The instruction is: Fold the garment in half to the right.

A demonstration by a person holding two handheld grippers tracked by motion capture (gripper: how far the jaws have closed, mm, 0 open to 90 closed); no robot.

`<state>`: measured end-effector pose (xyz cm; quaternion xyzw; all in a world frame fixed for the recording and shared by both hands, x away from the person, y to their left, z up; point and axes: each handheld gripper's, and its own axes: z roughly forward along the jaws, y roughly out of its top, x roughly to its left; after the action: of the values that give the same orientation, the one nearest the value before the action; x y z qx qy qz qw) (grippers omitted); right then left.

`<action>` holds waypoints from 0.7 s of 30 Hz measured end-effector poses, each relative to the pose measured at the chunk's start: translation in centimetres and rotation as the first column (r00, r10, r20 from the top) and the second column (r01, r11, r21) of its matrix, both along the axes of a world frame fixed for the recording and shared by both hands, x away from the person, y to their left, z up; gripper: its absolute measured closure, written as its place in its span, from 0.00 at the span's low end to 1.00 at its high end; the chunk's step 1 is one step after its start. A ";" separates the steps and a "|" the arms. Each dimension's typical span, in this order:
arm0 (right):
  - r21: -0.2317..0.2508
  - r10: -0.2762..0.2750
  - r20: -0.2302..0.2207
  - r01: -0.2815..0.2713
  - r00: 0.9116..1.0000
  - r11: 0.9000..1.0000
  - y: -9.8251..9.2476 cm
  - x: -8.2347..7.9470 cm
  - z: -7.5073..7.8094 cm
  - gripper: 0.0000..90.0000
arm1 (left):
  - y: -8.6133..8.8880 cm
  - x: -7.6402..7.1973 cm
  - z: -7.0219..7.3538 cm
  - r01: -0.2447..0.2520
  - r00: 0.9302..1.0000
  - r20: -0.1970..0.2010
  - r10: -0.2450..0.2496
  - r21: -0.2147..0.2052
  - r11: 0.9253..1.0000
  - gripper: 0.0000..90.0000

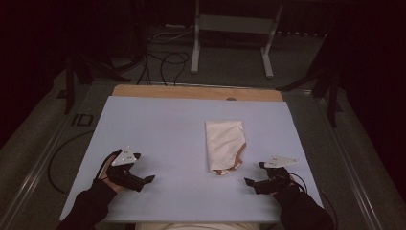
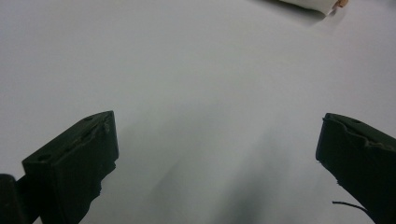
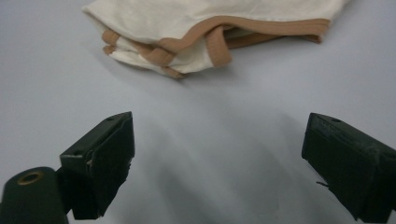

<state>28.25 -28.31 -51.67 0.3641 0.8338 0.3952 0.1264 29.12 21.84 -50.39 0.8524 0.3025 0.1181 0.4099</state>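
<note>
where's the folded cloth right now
In the high view the folded cloth lies right of centre on the blue table, just ahead of the open right gripper.

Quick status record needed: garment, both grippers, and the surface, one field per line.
garment: cream cloth with tan trim, folded, lying flat on the table, right of centre
trim end: tan binding bunched at the near end, facing the right gripper
left gripper: open, holding nothing, over bare table well to the left of the cloth
right gripper: open, holding nothing, just short of the cloth's near end, not touching it
surface: pale blue board on a wooden table
contact: neither gripper touches the cloth
</note>
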 end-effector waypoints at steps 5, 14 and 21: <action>-0.013 0.006 -0.001 -0.006 1.000 1.000 0.3 0.5 -0.3 0.11 | 0.0 0.0 -0.1 0.002 1.000 -0.002 -0.002 0.007 1.000 0.00; -0.035 -0.001 0.003 0.002 1.000 0.999 0.7 0.9 -0.5 0.11 | 0.1 0.0 0.0 -0.006 1.000 0.001 0.006 0.009 1.000 0.00; -0.030 -0.009 0.012 0.009 1.000 0.999 0.6 0.8 -0.3 0.11 | 0.1 0.1 -0.2 -0.002 1.000 -0.001 0.002 0.017 1.000 0.00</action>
<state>29.06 -27.73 -51.96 0.3636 0.8373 0.3841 0.1387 29.27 21.92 -50.57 0.8556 0.3025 0.1204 0.4024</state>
